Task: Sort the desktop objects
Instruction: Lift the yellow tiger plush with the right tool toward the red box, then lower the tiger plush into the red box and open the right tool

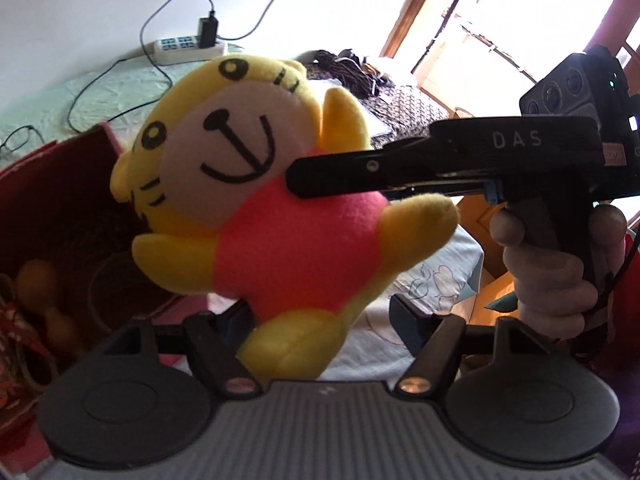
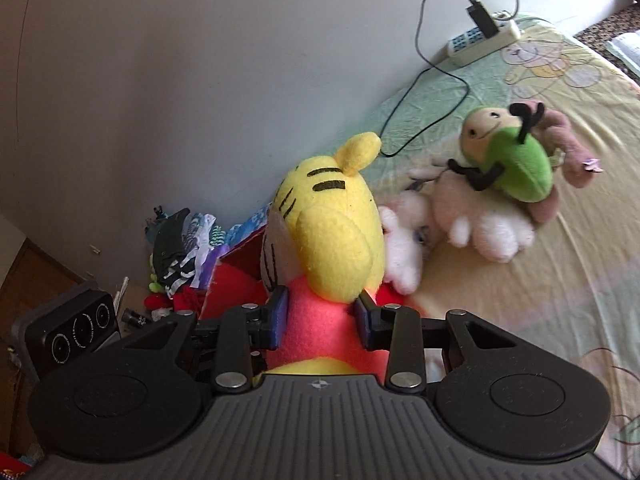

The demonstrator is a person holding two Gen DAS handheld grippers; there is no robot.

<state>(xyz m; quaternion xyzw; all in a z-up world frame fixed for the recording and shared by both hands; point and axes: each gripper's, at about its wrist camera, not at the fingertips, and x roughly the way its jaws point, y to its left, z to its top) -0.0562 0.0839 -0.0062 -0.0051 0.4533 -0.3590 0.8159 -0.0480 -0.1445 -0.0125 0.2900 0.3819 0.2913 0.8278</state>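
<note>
Left wrist view: the tiger plush (image 1: 276,216) is being held aloft above the red box (image 1: 60,184) by the right gripper (image 1: 304,184) clamped on its body; the left gripper (image 1: 320,316) is gaping (foot merely between its fingers).

Right wrist view: the tiger plush (image 2: 332,256) is being pinched at its red shirt, probably for boxing.

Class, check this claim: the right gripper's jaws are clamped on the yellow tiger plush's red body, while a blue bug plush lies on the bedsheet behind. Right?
Not quite. The bug plush is green, not blue, as the right wrist view shows. The right gripper does clamp the tiger plush by its red body.
</note>
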